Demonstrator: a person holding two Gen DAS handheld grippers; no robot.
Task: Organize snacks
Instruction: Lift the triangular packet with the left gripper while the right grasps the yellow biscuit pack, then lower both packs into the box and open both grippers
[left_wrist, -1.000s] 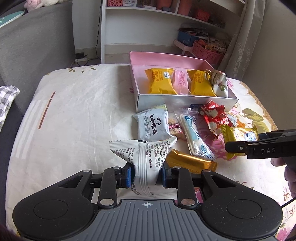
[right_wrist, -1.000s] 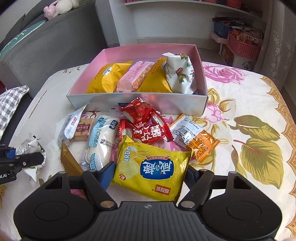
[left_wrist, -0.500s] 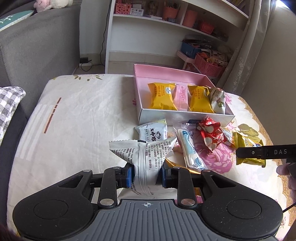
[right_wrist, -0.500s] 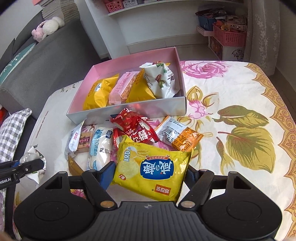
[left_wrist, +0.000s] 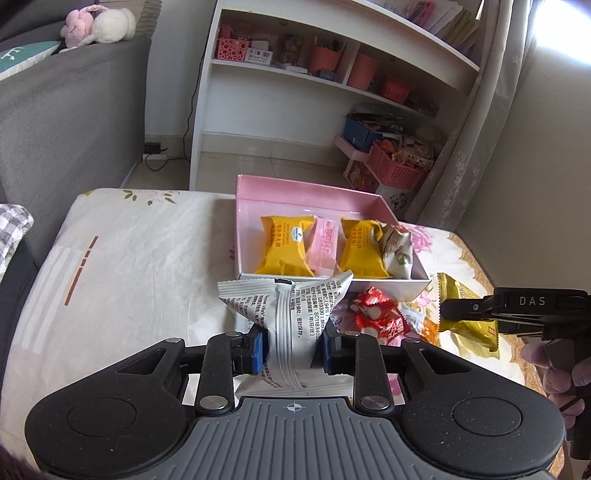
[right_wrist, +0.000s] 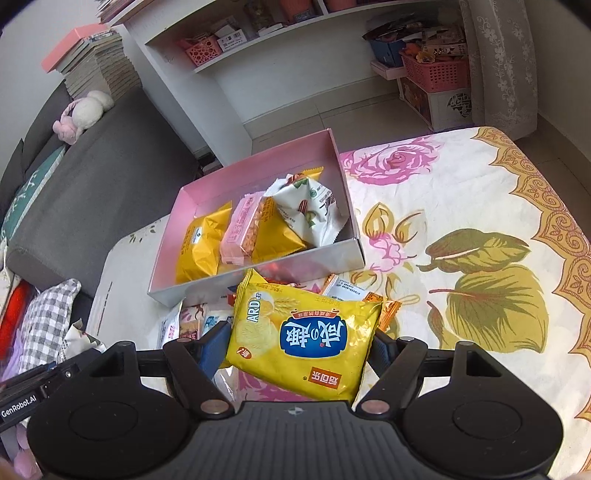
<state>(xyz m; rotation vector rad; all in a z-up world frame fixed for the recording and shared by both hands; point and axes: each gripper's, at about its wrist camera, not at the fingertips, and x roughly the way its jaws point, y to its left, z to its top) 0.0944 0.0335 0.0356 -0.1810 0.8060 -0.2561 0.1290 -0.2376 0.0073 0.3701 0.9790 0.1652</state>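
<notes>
At centre frame, the white snack packet (left_wrist: 291, 314) carries black print. The yellow cracker bag (right_wrist: 303, 339) bears a blue label with white characters and a red tag. The pink box (right_wrist: 258, 173) has grey-white outer walls and holds two yellow packets (left_wrist: 282, 245), a pale pink bar (left_wrist: 325, 243) and a white packet with green and red marks (right_wrist: 306, 210). The cream tablecloth (right_wrist: 461, 229) shows pink roses, olive leaves and an orange border at right. The sofa (left_wrist: 62, 107) at left is grey.

One pink box (right_wrist: 347, 206) holds four packets: two yellow packets (left_wrist: 282, 247), one pink wafer bar (left_wrist: 327, 245) and one white nut-print pouch (right_wrist: 308, 206). Two packets are held aloft: one white packet (left_wrist: 291, 317), one yellow cracker bag (right_wrist: 303, 339). One red packet (left_wrist: 373, 314) lies outside.
</notes>
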